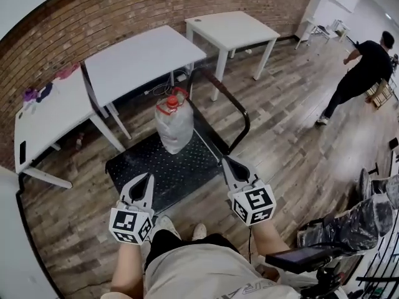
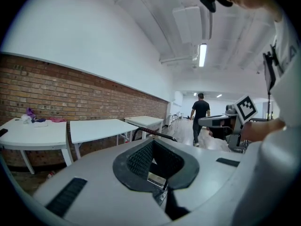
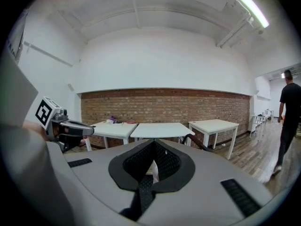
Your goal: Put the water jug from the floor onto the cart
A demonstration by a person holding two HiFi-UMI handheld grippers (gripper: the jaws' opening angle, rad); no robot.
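Your water jug [image 1: 173, 126] stands upright on the cart [image 1: 187, 170], on the far part of its black studded platform. It sits just beside the foot of the curved black push handle [image 1: 242, 114], with its red cap [image 1: 172, 101] on top. Judged from how things lie, the placing is done: the jug rests wholly on the platform, clear of the edges and close to the handle, where it is least likely to tip if the cart is rolled. Neither of your tools is on it. The left claw [image 1: 147, 178] hangs over the near edge of the platform with its jaws together and nothing between them. The right claw [image 1: 227, 162] is just off the near right corner, its jaws likewise pressed together and empty. Both point towards the cart and are well apart from the jug, which suits a load that now stands on its own.

The cart sits on a floor [image 1: 293, 142] of wood-look planks. Beyond it, three white desks line a red brick wall [image 1: 124, 11]. The left desk [image 1: 47, 114] carries a few small pink and purple things [image 1: 65, 71], and the middle desk [image 1: 137, 58] and the far right desk [image 1: 230, 28] look bare. Cables trail on the floor under the middle desk. At the far right a person in dark clothes [image 1: 361, 73] walks away across open floor, well apart from you. Something wrapped in clear plastic [image 1: 355, 220] stands near your right side.
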